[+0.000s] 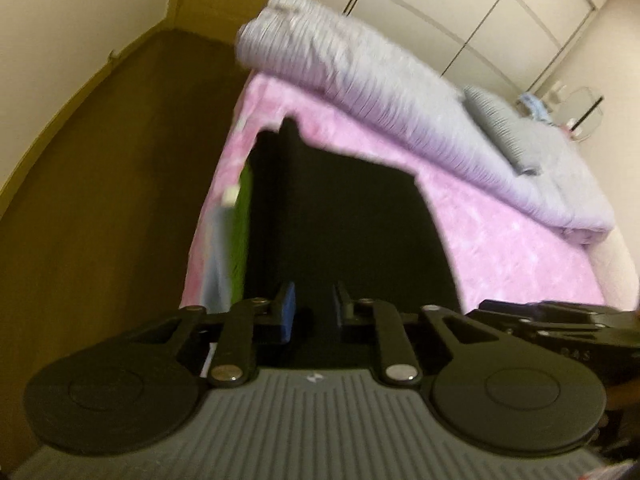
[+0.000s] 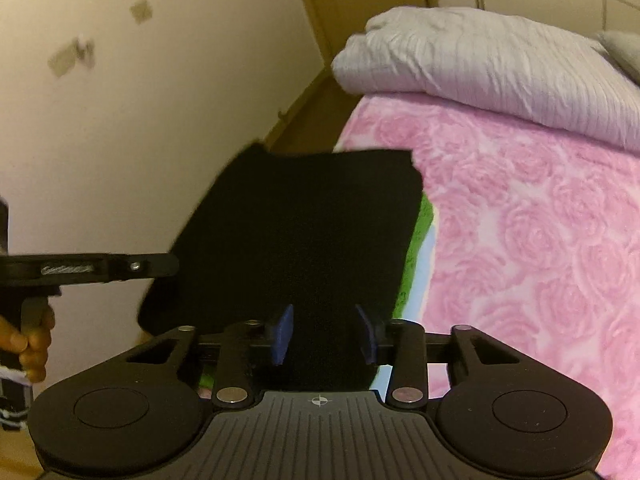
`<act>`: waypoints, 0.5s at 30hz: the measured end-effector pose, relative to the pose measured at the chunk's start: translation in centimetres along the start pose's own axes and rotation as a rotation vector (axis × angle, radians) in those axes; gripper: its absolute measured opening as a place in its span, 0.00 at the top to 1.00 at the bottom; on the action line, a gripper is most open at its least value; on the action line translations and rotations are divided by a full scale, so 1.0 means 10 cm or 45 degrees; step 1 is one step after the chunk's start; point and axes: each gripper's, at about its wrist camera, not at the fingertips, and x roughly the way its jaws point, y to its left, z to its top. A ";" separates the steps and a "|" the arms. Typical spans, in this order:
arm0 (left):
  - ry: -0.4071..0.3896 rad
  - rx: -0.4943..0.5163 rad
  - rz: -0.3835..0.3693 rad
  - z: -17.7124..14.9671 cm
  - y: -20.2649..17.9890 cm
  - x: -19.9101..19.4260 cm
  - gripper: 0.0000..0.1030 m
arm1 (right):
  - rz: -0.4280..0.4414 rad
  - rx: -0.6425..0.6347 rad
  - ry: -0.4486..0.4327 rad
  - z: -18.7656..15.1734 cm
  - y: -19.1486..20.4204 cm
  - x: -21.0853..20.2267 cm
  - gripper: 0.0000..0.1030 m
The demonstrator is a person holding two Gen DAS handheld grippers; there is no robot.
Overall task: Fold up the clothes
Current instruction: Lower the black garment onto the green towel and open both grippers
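Bed (image 2: 540,240): my broadest item, covered in a plush pink blanket embossed with a rose pattern.

Duvet (image 2: 500,64): pale grey-lilac, finely ribbed, folded into a thick roll along the far side of the bed; a matching ribbed pillow (image 1: 504,128) lies on top.

Black garment (image 2: 304,232): matte, flat, roughly rectangular panel with one notched corner, lying near the edge of the pink blanket over a green cloth (image 2: 416,256) and a pale blue one (only edges show).

Left gripper (image 1: 314,312): black linkage arms, blue pads (image 1: 287,310), jaws drawn to a narrow gap with dark fabric between them; I cannot tell if the pads press it.

Right gripper (image 2: 324,334): same build, jaws about half apart astride the garment's near edge, pads clear of the fabric.
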 end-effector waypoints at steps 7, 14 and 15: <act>0.016 -0.001 0.048 -0.08 0.20 0.31 0.97 | -0.075 -0.179 0.064 -0.18 0.14 0.39 0.62; 0.054 0.052 0.049 0.04 0.15 0.28 0.98 | -0.078 -0.185 0.170 -0.12 0.12 0.49 0.62; 0.034 0.041 0.043 0.09 0.14 0.22 0.98 | -0.063 -0.145 0.175 -0.06 0.07 0.45 0.62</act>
